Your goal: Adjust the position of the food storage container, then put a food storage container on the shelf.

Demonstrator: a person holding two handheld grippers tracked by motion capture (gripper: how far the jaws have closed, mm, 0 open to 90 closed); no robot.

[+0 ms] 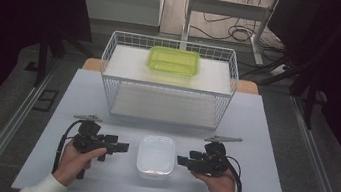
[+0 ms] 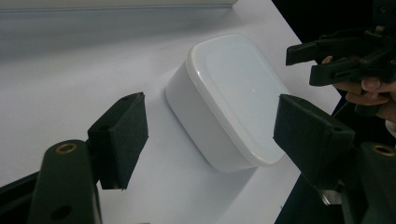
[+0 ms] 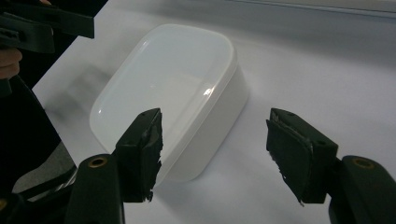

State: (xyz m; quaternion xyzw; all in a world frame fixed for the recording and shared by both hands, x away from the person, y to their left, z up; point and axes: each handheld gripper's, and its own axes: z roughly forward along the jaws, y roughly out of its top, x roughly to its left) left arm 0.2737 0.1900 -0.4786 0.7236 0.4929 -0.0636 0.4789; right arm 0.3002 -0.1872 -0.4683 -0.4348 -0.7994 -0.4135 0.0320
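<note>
A white lidded container [image 1: 155,155] sits on the pale counter [image 1: 263,139] near the person's edge, lying between the two grippers and touching neither. The left gripper [image 1: 121,146] is held in the left hand [image 1: 80,158] just to the container's left, pointing across at it; in the left gripper view its fingers [image 2: 120,135] stand wide apart with nothing between the pads, and the container [image 2: 229,100] lies ahead of them on the counter, its lid on and its long side running away from the camera. The right gripper [image 1: 181,161], held in the right hand [image 1: 219,184], points back at the container from the other side, just beside its right wall. In the right gripper view its fingers [image 3: 142,149] are also spread, the pads bare and pressing on nothing (the container [image 3: 173,93] lies in front of the left-hand finger rather than squarely in the gap), and the other gripper shows dark at the upper left corner. Farther back on the counter stands a white wire basket [image 1: 114,52], well apart from the container, and inside it on its upper level rests a green lidded container [image 1: 174,60].
</note>
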